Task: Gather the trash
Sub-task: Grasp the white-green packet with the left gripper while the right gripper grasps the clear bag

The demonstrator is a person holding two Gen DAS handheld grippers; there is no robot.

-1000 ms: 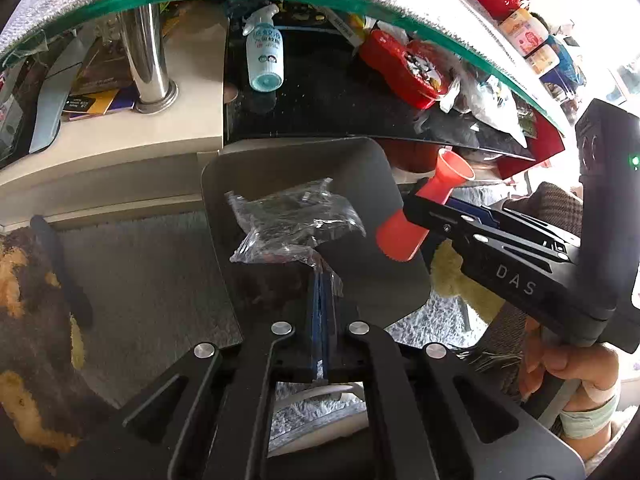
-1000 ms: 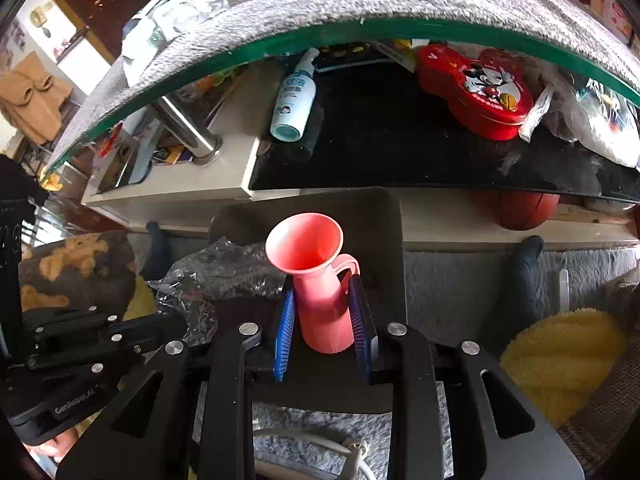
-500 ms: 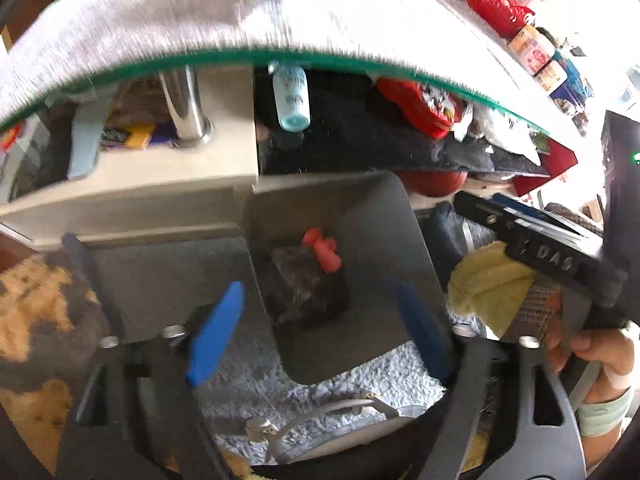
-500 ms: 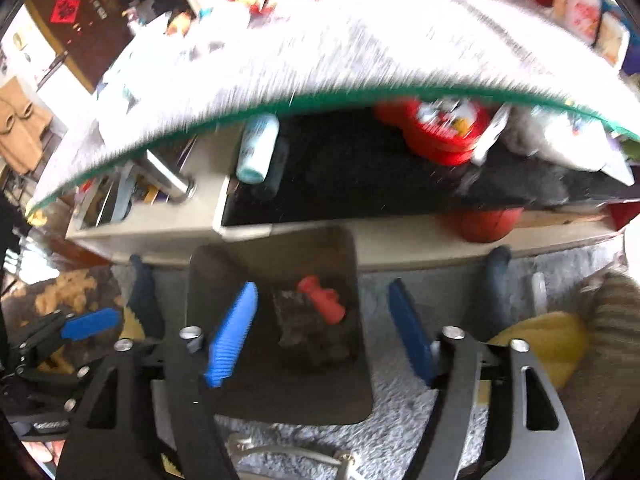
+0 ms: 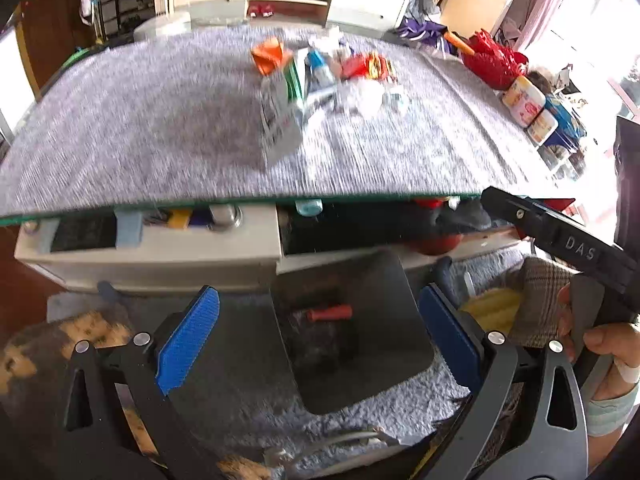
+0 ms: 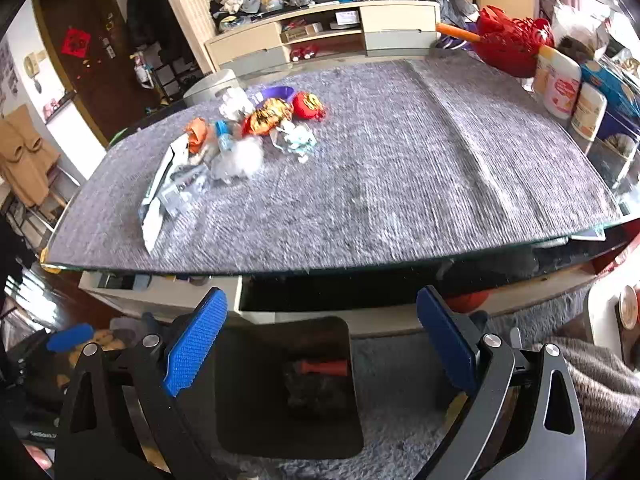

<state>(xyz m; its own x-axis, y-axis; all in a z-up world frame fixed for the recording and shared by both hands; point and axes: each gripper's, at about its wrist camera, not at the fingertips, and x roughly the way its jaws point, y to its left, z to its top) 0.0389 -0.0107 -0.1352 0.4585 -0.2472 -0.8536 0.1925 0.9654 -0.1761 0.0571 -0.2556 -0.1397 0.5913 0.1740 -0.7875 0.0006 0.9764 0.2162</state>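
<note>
A dark square trash bin (image 5: 400,312) (image 6: 248,392) stands on the carpet by the table. Inside lie a red plastic funnel (image 5: 330,313) (image 6: 324,367) and a crumpled clear wrapper (image 5: 324,350) (image 6: 316,394). My left gripper (image 5: 318,338) is open and empty above the bin. My right gripper (image 6: 320,354) is open and empty above it too. A pile of trash (image 5: 320,76) (image 6: 240,136) lies on the grey table mat (image 5: 140,128) (image 6: 400,168): wrappers, an orange carton, white tissue, a silver pouch.
Red basket (image 6: 512,46) and jars (image 6: 560,84) stand at the table's far right edge. A shelf under the glass top holds clutter (image 5: 180,218). The right gripper's body and hand (image 5: 580,280) show in the left wrist view. Slippers lie on the carpet (image 5: 492,308).
Both grippers opened and dropped the clear wrapper and the red funnel into the bin. Both then rose, so the tabletop and its trash pile came into view.
</note>
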